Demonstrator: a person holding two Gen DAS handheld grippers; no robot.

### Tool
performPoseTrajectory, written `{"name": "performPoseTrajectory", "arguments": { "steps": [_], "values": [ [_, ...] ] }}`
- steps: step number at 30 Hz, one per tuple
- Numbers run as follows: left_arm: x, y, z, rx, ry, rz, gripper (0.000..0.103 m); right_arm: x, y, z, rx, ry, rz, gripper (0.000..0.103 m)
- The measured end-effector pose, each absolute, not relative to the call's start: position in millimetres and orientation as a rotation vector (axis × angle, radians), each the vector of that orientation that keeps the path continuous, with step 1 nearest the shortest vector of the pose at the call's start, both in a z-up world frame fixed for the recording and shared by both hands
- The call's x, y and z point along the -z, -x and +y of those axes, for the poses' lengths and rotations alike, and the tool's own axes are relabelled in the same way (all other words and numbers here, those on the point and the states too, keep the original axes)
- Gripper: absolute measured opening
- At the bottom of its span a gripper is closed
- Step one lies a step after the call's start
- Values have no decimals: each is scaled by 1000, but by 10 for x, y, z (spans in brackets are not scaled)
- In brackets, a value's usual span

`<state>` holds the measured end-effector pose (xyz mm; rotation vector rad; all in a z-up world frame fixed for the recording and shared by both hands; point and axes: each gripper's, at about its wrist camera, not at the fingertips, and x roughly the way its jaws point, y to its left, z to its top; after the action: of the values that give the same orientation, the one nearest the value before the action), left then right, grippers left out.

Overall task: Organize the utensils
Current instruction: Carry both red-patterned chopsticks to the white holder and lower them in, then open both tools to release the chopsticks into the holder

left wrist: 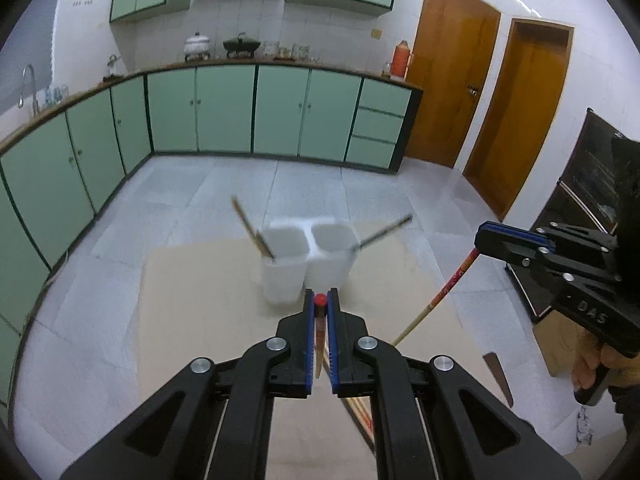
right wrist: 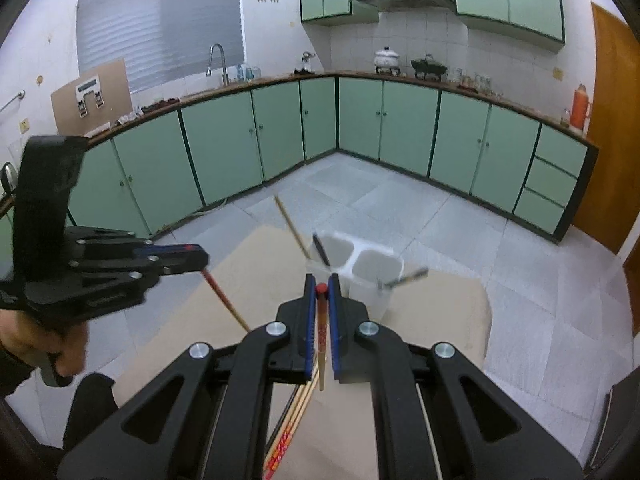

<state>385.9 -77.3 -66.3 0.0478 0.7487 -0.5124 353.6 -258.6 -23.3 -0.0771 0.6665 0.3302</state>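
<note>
A red-tipped chopstick [left wrist: 320, 320] was pinched by the left gripper [left wrist: 320, 300], nearly closed; another chopstick [right wrist: 321, 328] was clamped likewise by the right gripper [right wrist: 322, 286], both near the white holder [left wrist: 308, 264].

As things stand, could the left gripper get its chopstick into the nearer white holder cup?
Probably yes. The left gripper is shut on a red-tipped chopstick and points straight at the white holder, with only bare cardboard between. A stick already leans in that cup, leaving most of the opening free.
</note>
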Motion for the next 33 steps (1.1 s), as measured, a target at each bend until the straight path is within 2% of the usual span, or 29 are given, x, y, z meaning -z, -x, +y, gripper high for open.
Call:
{"name": "performPoseTrajectory", "arguments": {
  "steps": [6, 11, 16, 24, 26, 28, 32, 33],
  "values": [
    [84, -4104, -922, 489, -71, 647, 6, -397, -3879, -2625, -322, 41, 580, 5],
    [-184, -4455, -1013, 448, -61, 586, 6, -634, -4301, -2712, -260, 40, 510, 5],
    [-92, -4903, -1088, 408, -44, 545, 6, -262, -4838, -2819, -190, 43, 558, 5],
    [771, -5280, -1185, 398, -46, 684, 6, 603, -5145, -2940, -162, 8, 679, 6],
    [870, -5313, -1167, 395, -48, 710, 6, 712, -5143, -2962, -160, 2, 700, 9],
    [877, -5298, -1102, 381, -44, 711, 16, 676, -5069, -3007, -162, -22, 683, 21],
    [578, -5010, -892, 379, -38, 621, 35, 401, -4658, -3117, -192, -67, 592, 23],
    [517, -4895, -827, 376, -35, 595, 44, 335, -4496, -3135, -197, -64, 556, 24]
  ]
}}
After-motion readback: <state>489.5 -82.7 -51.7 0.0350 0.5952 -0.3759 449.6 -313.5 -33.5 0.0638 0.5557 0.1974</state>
